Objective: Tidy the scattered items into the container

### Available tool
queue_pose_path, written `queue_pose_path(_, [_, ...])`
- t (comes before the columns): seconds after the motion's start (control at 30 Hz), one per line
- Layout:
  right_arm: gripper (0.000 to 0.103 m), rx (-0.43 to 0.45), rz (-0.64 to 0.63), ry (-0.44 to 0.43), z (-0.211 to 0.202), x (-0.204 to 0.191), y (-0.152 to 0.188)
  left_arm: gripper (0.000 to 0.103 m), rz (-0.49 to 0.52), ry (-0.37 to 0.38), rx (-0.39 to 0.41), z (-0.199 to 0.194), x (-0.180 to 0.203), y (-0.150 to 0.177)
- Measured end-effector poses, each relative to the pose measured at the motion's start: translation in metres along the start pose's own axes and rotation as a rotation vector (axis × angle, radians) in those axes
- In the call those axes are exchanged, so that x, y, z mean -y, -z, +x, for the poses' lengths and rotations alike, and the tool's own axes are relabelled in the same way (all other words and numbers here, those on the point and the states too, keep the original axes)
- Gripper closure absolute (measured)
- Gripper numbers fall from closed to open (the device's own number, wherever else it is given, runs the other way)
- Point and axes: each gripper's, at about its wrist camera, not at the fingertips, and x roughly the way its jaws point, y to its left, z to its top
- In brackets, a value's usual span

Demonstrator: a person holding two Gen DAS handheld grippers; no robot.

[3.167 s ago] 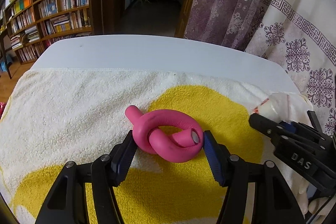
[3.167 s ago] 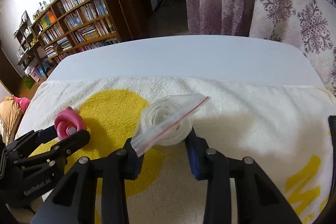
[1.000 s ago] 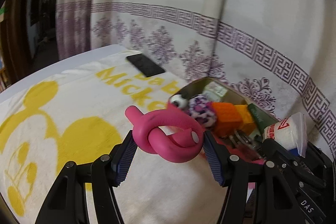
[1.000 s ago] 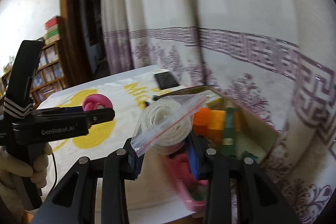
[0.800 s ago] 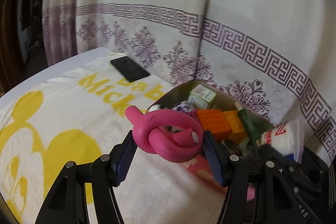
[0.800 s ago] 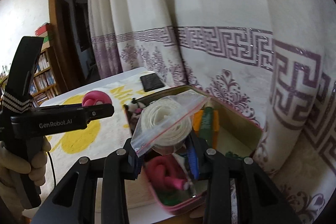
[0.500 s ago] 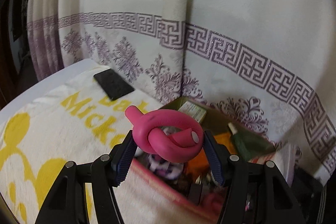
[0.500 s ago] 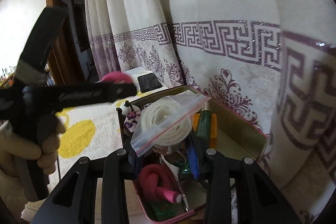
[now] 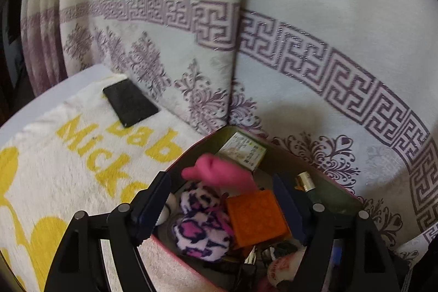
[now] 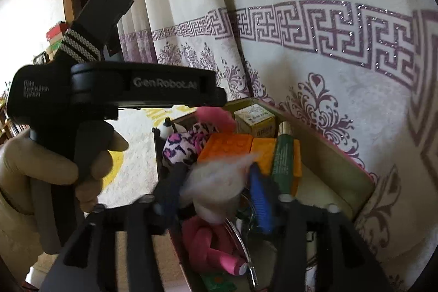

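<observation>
**A:** Pink foam, soft and bendy: that knotted tube [image 9: 219, 173] weighs next to nothing, so we expect it to drop without harm. It is a blur over the open tin [image 9: 328, 174], between the left gripper [image 9: 221, 207] fingers but clear of both pads. Those jaws have just been opening and stand wide, holding nothing that we can see.

**B:** Same on our side. The right gripper [image 10: 216, 199] has just been opening too, and the bagged white roll [image 10: 219, 182] sits smeared between its fingers above the tin. We judge it released, light and squashy, with a slippery plastic skin; the roll's body is the place to pinch it, not the loose bag edge.

**A:** And the foam tube is best taken across the knot, where it is thickest.

**B:** Count with us. In the tin: two orange blocks [image 10: 227, 144], one green tube [image 10: 283, 158], one small carton [image 10: 254, 122], one spotted plush ball [image 10: 183, 147], and a second pink knotted tube [image 10: 210, 245] already lying at the near end.

**A:** So two pink tubes in all. Outside, one black phone [image 9: 130, 103] lies on the towel [image 9: 54, 168], well apart from the tin.
</observation>
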Motion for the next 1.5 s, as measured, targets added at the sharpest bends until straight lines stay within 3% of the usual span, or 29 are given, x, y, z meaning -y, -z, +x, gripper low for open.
queue_pose_path(0.2, [0.036,0.01,0.007,0.019,-0.013,0.004,0.003,0.025,-0.022,-0.041,0.031,-0.019,-0.014,0.009])
queue_pose_path(0.43, [0.029,0.002,0.007,0.047,-0.025,-0.001,0.007,0.025,0.026,-0.109,0.099,-0.052,-0.018,0.029])
queue_pose_path(0.77, [0.028,-0.037,-0.092,0.162,-0.038,-0.021,0.02,0.025,-0.004,-0.101,0.134,-0.089,-0.036,0.061])
queue_pose_path(1.0, [0.028,-0.082,-0.097,0.265,-0.018,-0.017,0.019,0.025,-0.023,-0.093,0.138,-0.101,-0.048,0.073])
queue_pose_path(1.23, [0.028,-0.094,-0.1,0.285,0.027,-0.023,-0.01,0.025,-0.034,-0.128,0.14,-0.108,-0.056,0.087])
queue_pose_path(1.37, [0.028,-0.068,-0.106,0.26,0.012,-0.027,-0.008,0.025,-0.039,-0.155,0.136,-0.109,-0.06,0.091])
queue_pose_path(1.5, [0.025,-0.057,-0.08,0.202,-0.018,-0.024,0.001,0.025,-0.06,-0.154,0.075,-0.101,-0.06,0.092])
